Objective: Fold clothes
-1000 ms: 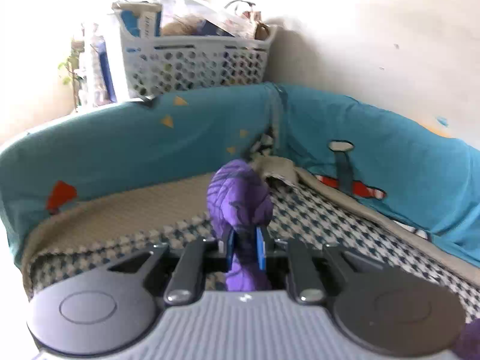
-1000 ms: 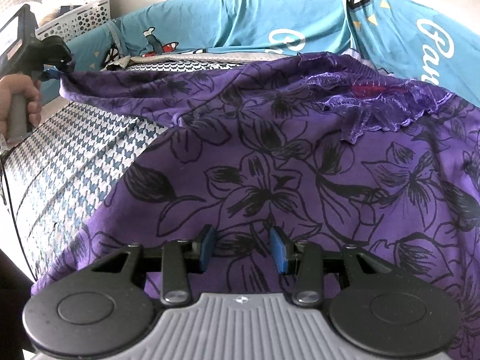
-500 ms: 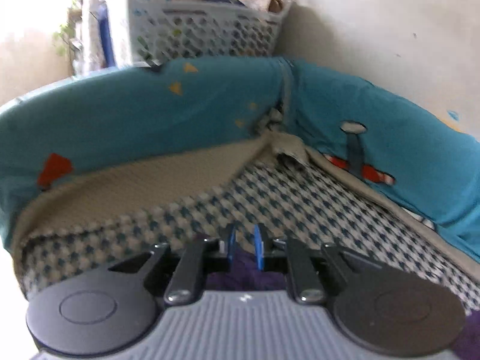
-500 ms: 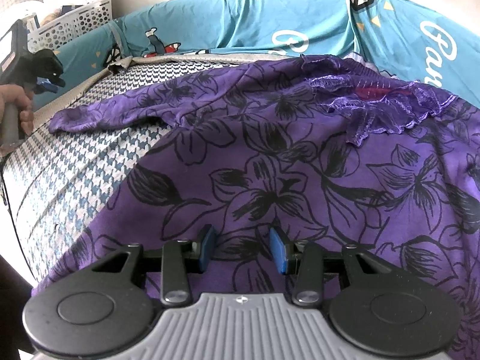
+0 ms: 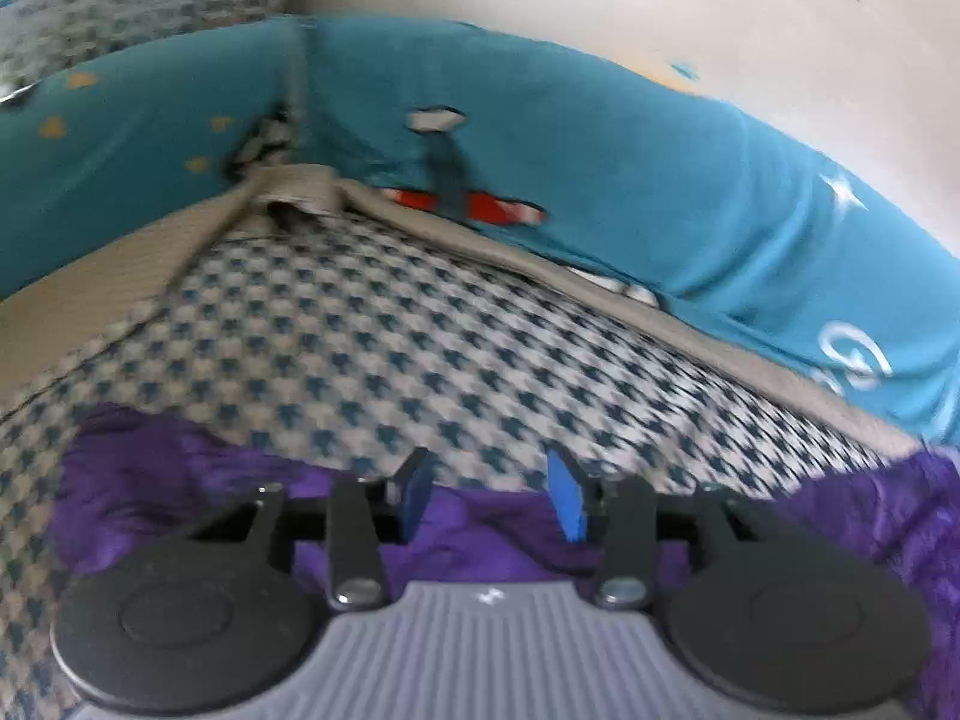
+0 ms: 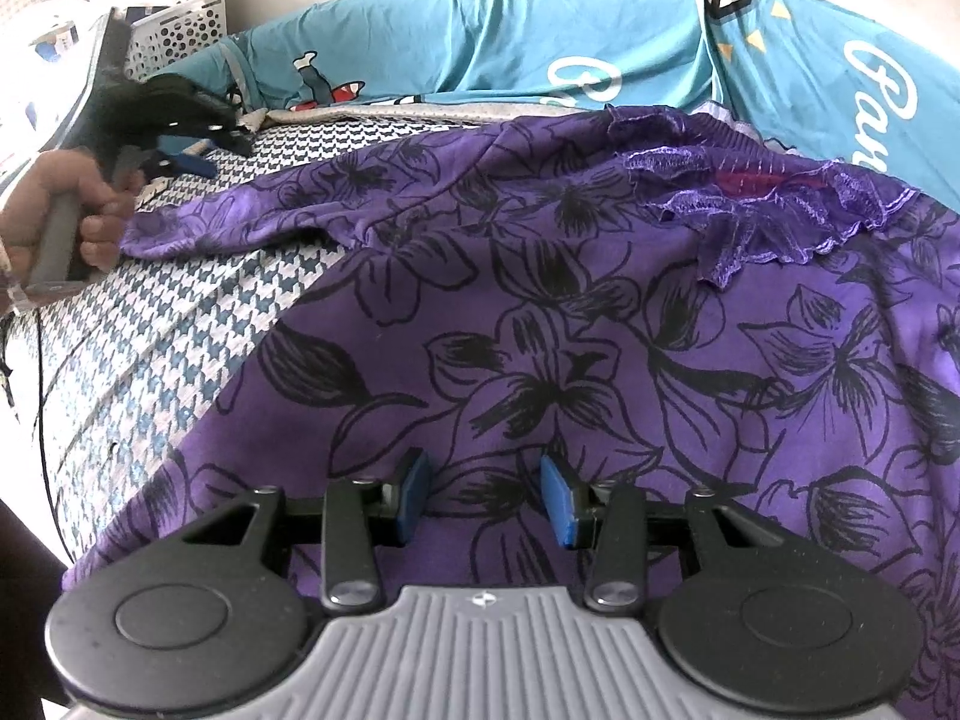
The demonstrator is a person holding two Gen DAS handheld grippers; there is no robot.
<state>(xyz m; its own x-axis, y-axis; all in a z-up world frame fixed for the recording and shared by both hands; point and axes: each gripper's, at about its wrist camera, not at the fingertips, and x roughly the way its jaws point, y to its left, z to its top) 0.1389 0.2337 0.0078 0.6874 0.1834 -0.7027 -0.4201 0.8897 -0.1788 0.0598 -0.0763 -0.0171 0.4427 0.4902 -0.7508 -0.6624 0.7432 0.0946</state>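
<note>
Houndstooth bedding (image 6: 150, 348) carries the purple floral garment (image 6: 600, 360) — its sleeve reaches left, just under the left gripper (image 5: 489, 495), jaws opening, nothing pinched. Over the garment's lower middle, the right gripper (image 6: 483, 495) — jaws spread, empty.

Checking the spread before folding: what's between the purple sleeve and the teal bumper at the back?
Bare houndstooth sheet, then a beige strip along the bumper; nothing else lies past the sleeve. The left wrist view shows it.
</note>
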